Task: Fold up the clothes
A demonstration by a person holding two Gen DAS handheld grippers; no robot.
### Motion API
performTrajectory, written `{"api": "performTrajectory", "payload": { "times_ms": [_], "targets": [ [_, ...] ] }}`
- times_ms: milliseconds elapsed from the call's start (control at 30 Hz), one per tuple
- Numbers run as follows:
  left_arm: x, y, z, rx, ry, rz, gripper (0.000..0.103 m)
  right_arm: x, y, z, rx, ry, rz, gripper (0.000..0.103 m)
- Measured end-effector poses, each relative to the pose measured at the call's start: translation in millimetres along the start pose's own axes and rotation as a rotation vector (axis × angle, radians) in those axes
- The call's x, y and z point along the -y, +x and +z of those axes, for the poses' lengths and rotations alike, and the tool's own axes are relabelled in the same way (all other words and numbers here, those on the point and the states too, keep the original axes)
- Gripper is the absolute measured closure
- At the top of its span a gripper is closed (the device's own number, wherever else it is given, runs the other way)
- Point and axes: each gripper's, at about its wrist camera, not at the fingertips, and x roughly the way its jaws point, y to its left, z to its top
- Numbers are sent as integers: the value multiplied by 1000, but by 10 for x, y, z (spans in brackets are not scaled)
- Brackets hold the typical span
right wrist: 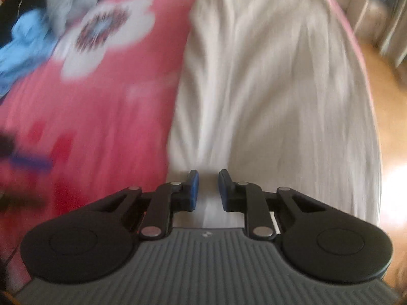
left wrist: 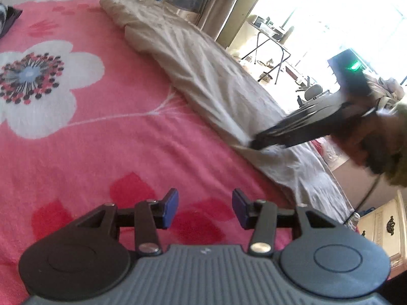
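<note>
Pink flowered bedspread (left wrist: 106,137) carries a long pale garment (left wrist: 203,76) along the bed's right edge, stretching lengthwise away from both claws. Right claw (right wrist: 208,190), nearer, straddles its near end, fingers parted; left claw (left wrist: 204,208) hangs open over bare bedspread.

A bed is covered by a pink floral blanket (left wrist: 106,137); strong daylight is admitted through a large window (left wrist: 330,15); a curtain (left wrist: 223,2) hangs beside it; a cream cabinet (left wrist: 384,226) is seen low at the right; a wooden floor (right wrist: 391,117) is lit warmly.
</note>
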Motion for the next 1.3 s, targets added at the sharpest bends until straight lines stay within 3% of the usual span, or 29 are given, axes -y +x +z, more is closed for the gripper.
{"api": "performTrajectory", "payload": {
  "times_ms": [33, 100, 233, 333, 433, 500, 567, 633, 767, 867, 933, 967, 1067, 1133, 1167, 1267, 1300],
  "targets": [
    [-40, 20, -1, -6, -12, -2, 55, 23, -68, -2, -43, 9, 9, 88],
    [-119, 79, 11, -14, -38, -6, 55, 94, -200, 217, -26, 20, -1, 88],
    [-180, 152, 33, -16, -51, -5, 55, 226, -194, 1056, 234, 39, -88, 86],
    [-196, 167, 35, -16, -51, -6, 55, 297, 164, 1505, 367, 75, -104, 86],
    [-229, 104, -1, -14, -64, -17, 55, 83, 580, 1522, 259, 12, -95, 90],
    [-269, 72, -27, -18, -76, -19, 55, -239, 574, 1333, 252, -127, -98, 102],
    [-326, 54, -52, -27, -90, -12, 55, -354, 450, 1318, 275, -222, -81, 102],
    [-345, 63, -46, -30, -97, -12, 55, -262, 371, 1506, 330, -184, -90, 101],
    [-379, 84, -30, -38, -111, -13, 54, -79, 526, 1935, 440, -141, -237, 101],
    [-405, 99, -18, -43, -121, -13, 54, -269, 852, 1902, 357, -191, -206, 101],
    [-424, 106, -7, -46, -131, -14, 54, -517, 807, 1752, 382, -306, -160, 102],
    [-433, 106, 0, -47, -138, -15, 54, -545, 729, 1700, 387, -295, -55, 102],
    [-455, 104, 23, -49, -151, -14, 53, -538, 579, 1693, 460, -278, -84, 101],
    [-453, 100, 36, -44, -148, -12, 51, -316, 570, 1815, 488, -178, -145, 99],
    [-455, 99, 41, -39, -146, -12, 50, -209, 582, 1851, 483, -119, -161, 98],
    [-475, 96, 54, -29, -153, -14, 50, -61, 742, 1714, 361, -39, -82, 97],
    [-488, 90, 53, -27, -157, -15, 49, -131, 739, 1561, 342, -69, -30, 96]
  ]
}}
